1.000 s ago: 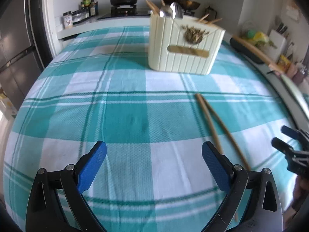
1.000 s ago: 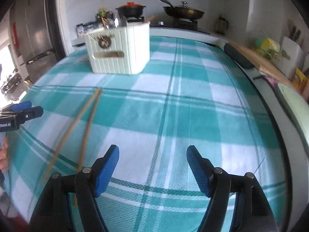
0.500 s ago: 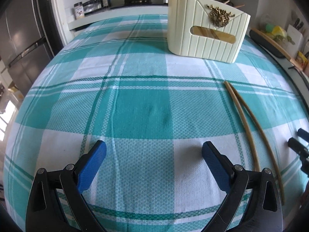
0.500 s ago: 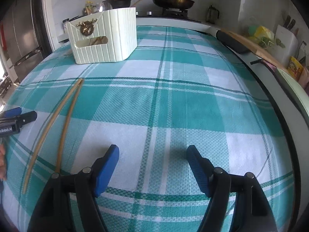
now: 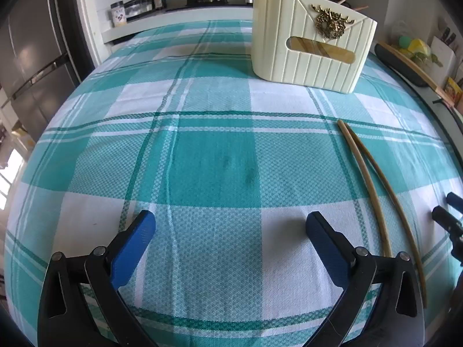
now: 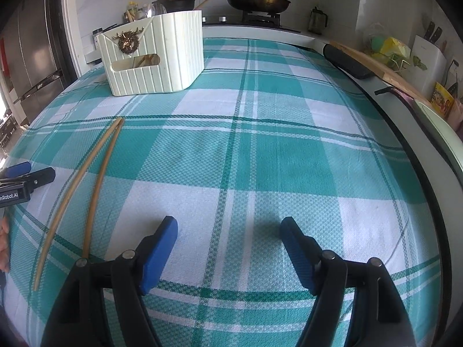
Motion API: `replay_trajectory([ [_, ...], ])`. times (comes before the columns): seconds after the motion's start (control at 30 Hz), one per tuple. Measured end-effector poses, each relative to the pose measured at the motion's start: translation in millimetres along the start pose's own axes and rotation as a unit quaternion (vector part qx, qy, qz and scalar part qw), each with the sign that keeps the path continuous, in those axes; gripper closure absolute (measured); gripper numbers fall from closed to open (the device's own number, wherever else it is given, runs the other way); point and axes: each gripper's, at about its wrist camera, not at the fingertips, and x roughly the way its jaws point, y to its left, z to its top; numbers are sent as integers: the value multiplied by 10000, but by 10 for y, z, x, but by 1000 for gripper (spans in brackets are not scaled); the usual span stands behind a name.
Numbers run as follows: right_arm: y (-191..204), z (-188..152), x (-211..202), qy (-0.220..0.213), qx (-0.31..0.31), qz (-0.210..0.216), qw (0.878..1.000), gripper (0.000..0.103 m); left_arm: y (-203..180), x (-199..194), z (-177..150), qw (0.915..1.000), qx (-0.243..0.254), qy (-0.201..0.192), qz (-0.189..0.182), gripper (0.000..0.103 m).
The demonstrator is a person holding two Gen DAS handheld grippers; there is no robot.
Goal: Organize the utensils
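Observation:
Two long wooden chopsticks [image 5: 373,190] lie side by side on the teal checked cloth, touching at their far ends; they also show in the right wrist view as chopsticks [image 6: 86,179]. A cream ribbed utensil holder [image 5: 309,49] with a brass stag emblem stands further back, spoons and chopsticks sticking out of its top; in the right wrist view the holder [image 6: 156,57] is at the upper left. My left gripper [image 5: 230,227] hovers open left of the chopsticks with nothing between its fingers. My right gripper [image 6: 228,230] is open to their right, also empty.
A stove with a black pot [image 6: 176,0] and a lidded pan [image 6: 257,0] runs along the back counter. A cutting board [image 6: 373,63], a knife block and packets line the right edge. A steel fridge [image 5: 31,57] stands at the left.
Both views have tipped downward and drawn nearer the cloth, so the holder sits higher and larger in frame. The chopsticks lie where they were. Both grippers stay open.

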Motion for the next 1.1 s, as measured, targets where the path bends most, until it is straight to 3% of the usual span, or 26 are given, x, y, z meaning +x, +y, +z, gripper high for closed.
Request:
replay_trajectory([
  [0.43, -4, -1, 2, -4, 6, 6, 10000, 28, 15, -2, 14, 10000, -18, -6, -65, 0],
  [0.57, -1, -3, 4, -6, 4, 4, 10000, 28, 109, -142, 23, 9976, -419, -133, -540, 1],
  [0.67, 0, -3, 6, -5, 5, 6, 10000, 28, 60, -318, 45, 9907, -671, -277, -1147, 1],
  [0.8, -7, -6, 6, -7, 7, 9, 10000, 28, -358, -371, 85, 9883, -81, -150, -1518, 1],
  [0.9, -7, -5, 5, -8, 7, 8, 10000, 28, -655, -300, 64, 9893, 373, -56, -1411, 1],
  [0.97, -6, -5, 5, -8, 7, 8, 10000, 28, -829, -223, 31, 9914, 718, -35, -1089, 4],
  [1.07, -2, -3, 5, -8, 5, 7, 10000, 28, -947, -100, -15, 9924, 987, 111, -727, 20],
  [1.1, -7, -3, 4, -10, 7, 9, 10000, 28, -933, -120, -28, 9923, 1010, 0, -716, 29],
])
